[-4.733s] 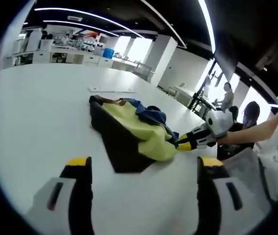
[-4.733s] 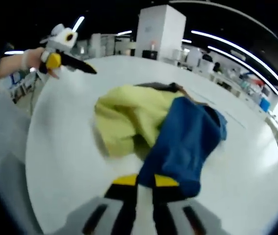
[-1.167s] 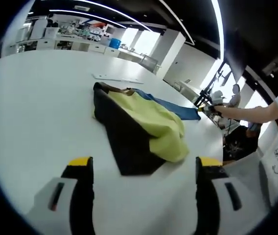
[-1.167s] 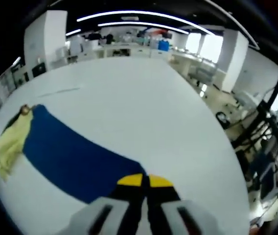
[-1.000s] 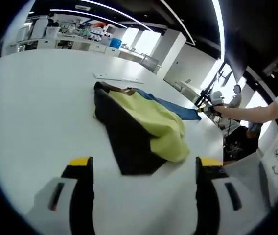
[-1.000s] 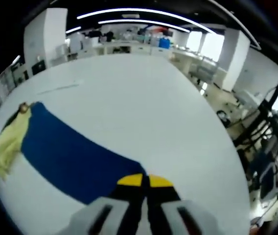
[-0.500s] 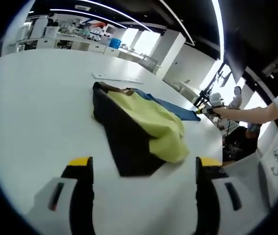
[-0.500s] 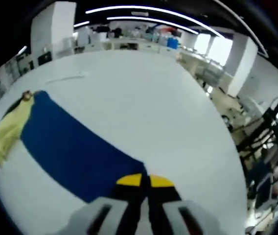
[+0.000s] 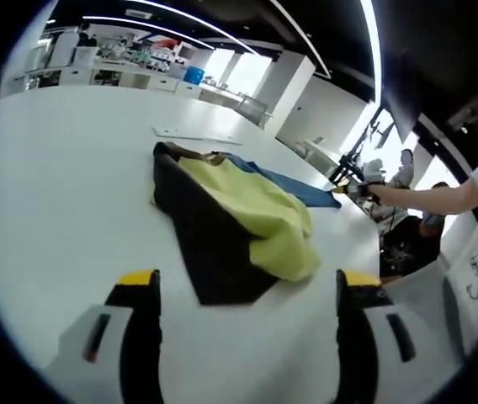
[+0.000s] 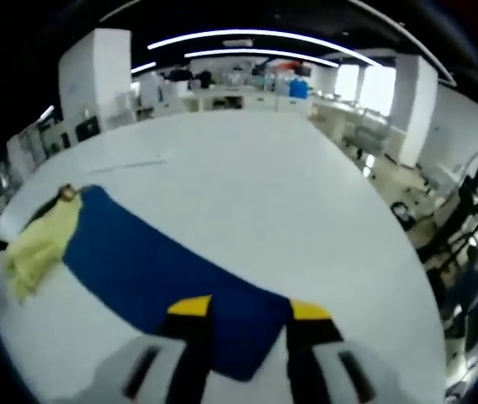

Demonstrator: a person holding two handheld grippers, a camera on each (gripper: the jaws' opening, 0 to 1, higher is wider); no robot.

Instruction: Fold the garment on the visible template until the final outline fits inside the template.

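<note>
Garment (image 9: 239,223) of black, yellow-green and blue panels lies on the white surface (image 9: 62,185), ahead of the left gripper (image 9: 246,290) in the left gripper view. Its black panel faces the camera, the yellow-green part is bunched on top of it, and a blue sleeve (image 9: 294,187) runs flat away toward the far right. The left gripper's jaws stand wide apart with nothing between them, short of the garment's near black corner and not touching it. At the end of the sleeve, the right gripper (image 9: 348,187) shows small, held by a bare arm (image 9: 428,198) that reaches in from the right; a person's white printed clothing fills the right edge. A thin pale strip (image 9: 195,135) lies on the surface beyond the garment.

In the right gripper view, the blue sleeve (image 10: 163,269) stretches flat across the surface (image 10: 306,202) from the yellow-green bunch (image 10: 41,248) at the left down to the right gripper (image 10: 246,309). The right gripper's jaws are parted, one on each side of the sleeve's end, and they grip nothing; the sleeve's end lies flat between them. The same pale strip (image 10: 130,166) lies on the surface beyond the sleeve.
</note>
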